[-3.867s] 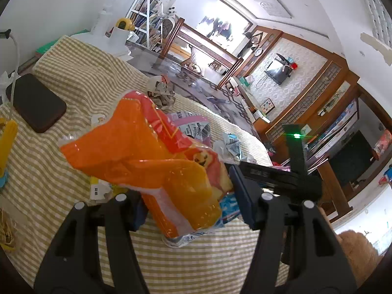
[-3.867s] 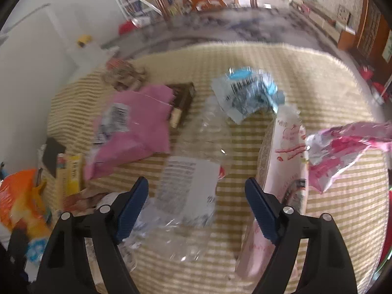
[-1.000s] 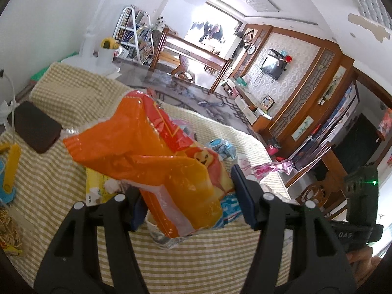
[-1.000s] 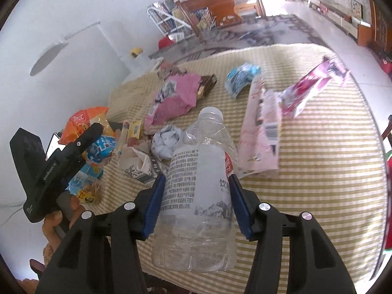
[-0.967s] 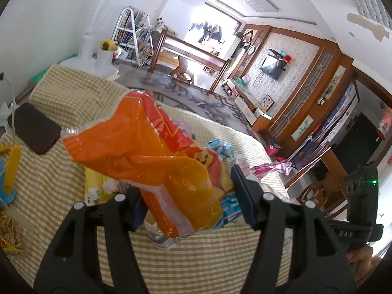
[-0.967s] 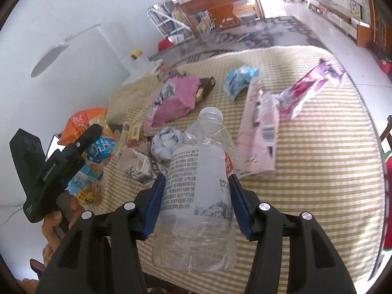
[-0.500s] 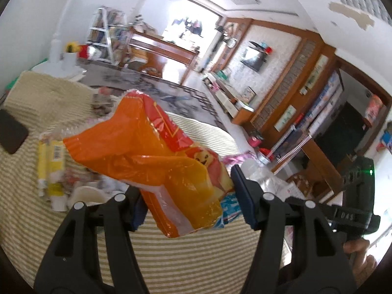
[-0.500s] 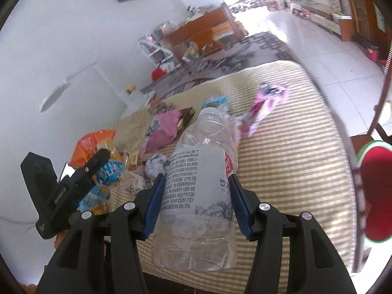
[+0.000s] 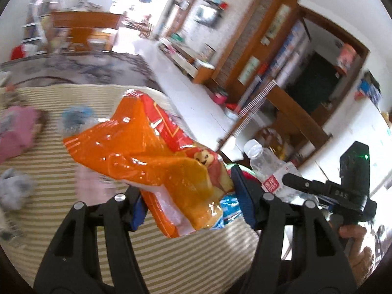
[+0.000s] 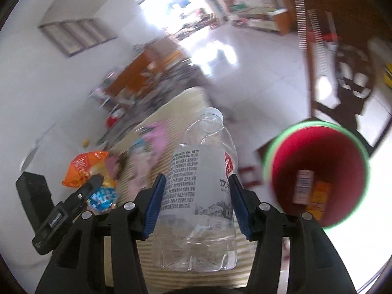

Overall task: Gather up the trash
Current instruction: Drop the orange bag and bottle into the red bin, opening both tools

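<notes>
Left gripper (image 9: 188, 203) is clamped on an orange snack bag (image 9: 156, 164), right gripper (image 10: 196, 203) on a clear water bottle (image 10: 198, 191); only the right view shows the red bin (image 10: 316, 147).

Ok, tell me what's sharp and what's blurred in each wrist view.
Left wrist view: orange snack bag sharp, striped tablecloth and room smeared, doorway blown out. Right wrist view: clear plastic bottle crisp, red bin soft, floor glaring white.

White walls (image 10: 49, 93), glossy tiled floor (image 10: 257, 73), wooden furniture (image 9: 80, 27)
</notes>
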Action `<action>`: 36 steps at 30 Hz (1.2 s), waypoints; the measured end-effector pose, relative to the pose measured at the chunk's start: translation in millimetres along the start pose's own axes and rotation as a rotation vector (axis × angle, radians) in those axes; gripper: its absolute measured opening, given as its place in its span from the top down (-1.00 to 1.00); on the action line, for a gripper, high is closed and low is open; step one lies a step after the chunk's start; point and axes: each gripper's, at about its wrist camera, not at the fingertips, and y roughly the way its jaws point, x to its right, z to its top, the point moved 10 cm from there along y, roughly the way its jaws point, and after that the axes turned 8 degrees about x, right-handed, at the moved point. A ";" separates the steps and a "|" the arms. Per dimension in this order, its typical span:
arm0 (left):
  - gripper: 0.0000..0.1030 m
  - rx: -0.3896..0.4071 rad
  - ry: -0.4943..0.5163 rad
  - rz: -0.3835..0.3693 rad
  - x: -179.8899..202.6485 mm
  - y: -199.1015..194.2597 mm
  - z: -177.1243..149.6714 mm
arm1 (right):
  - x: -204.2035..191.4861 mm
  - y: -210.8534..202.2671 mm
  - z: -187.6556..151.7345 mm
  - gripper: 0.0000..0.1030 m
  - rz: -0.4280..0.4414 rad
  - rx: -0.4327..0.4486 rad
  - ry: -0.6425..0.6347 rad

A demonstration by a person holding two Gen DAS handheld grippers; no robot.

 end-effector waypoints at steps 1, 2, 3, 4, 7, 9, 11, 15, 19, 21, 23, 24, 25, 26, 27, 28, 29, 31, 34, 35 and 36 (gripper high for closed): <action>-0.15 -0.021 0.013 -0.023 10.7 11.4 -3.2 | 14.3 -3.1 3.1 0.01 -0.023 0.013 0.019; -0.15 -0.044 0.026 -0.046 21.4 22.1 -6.8 | 28.5 -6.1 5.7 0.01 -0.046 0.026 0.037; -0.15 -0.078 0.046 -0.083 35.0 36.3 -11.7 | 38.5 -8.9 6.6 0.01 -0.059 0.033 0.051; -0.15 -0.106 0.073 -0.104 46.8 48.5 -15.7 | 50.9 -11.5 7.9 0.00 -0.074 0.041 0.074; -0.15 -0.177 0.157 -0.141 76.6 78.6 -27.2 | 75.6 -16.6 7.7 0.00 -0.105 0.055 0.115; -0.15 -0.214 0.179 -0.181 94.6 93.6 -32.9 | 90.1 -19.6 7.8 0.00 -0.123 0.062 0.129; -0.16 -0.243 0.196 -0.212 108.7 103.9 -40.4 | 100.8 -19.6 8.8 -0.04 -0.135 0.076 0.152; -0.53 -0.245 0.216 -0.208 118.8 115.2 -45.1 | 120.4 -24.2 12.6 -0.39 -0.172 0.109 0.192; -0.62 -0.241 0.182 -0.207 109.9 108.4 -46.4 | 121.1 -22.8 11.6 -0.39 -0.171 0.100 0.198; -0.62 -0.230 0.177 -0.193 103.9 103.1 -45.6 | 116.4 -23.6 9.3 -0.39 -0.165 0.096 0.197; -0.62 -0.215 0.161 -0.185 99.0 94.5 -43.3 | 108.7 -25.0 8.8 -0.39 -0.153 0.096 0.193; -0.62 -0.207 0.147 -0.180 95.0 89.8 -41.1 | 104.8 -24.6 9.5 -0.39 -0.147 0.095 0.188; -0.62 -0.198 0.135 -0.175 90.4 84.4 -39.1 | 98.9 -24.5 10.3 -0.39 -0.141 0.094 0.180; -0.62 -0.192 0.129 -0.170 88.2 81.1 -37.5 | 93.4 -25.0 11.0 -0.39 -0.134 0.095 0.172; -0.62 -0.179 0.119 -0.160 82.2 73.9 -35.2 | 84.5 -26.2 11.4 -0.39 -0.124 0.095 0.161; -0.62 -0.169 0.113 -0.152 79.7 68.8 -33.2 | 75.3 -26.4 12.0 -0.39 -0.112 0.095 0.152; -0.62 -0.159 0.106 -0.143 73.5 61.7 -31.8 | 66.5 -25.8 12.1 -0.39 -0.098 0.094 0.141; -0.62 -0.132 0.085 -0.114 59.6 46.2 -27.5 | 42.5 -24.6 11.5 -0.39 -0.064 0.090 0.110; -0.62 -0.110 0.051 -0.069 39.1 28.9 -22.8 | -1.5 -19.9 7.6 -0.42 -0.009 0.076 0.053; -0.62 -0.099 0.038 -0.040 26.1 19.0 -21.7 | -17.9 -16.7 4.8 -0.45 0.013 0.067 0.034; -0.62 -0.090 0.031 -0.015 15.7 10.2 -21.8 | -29.5 -13.4 2.1 -0.46 0.028 0.059 0.021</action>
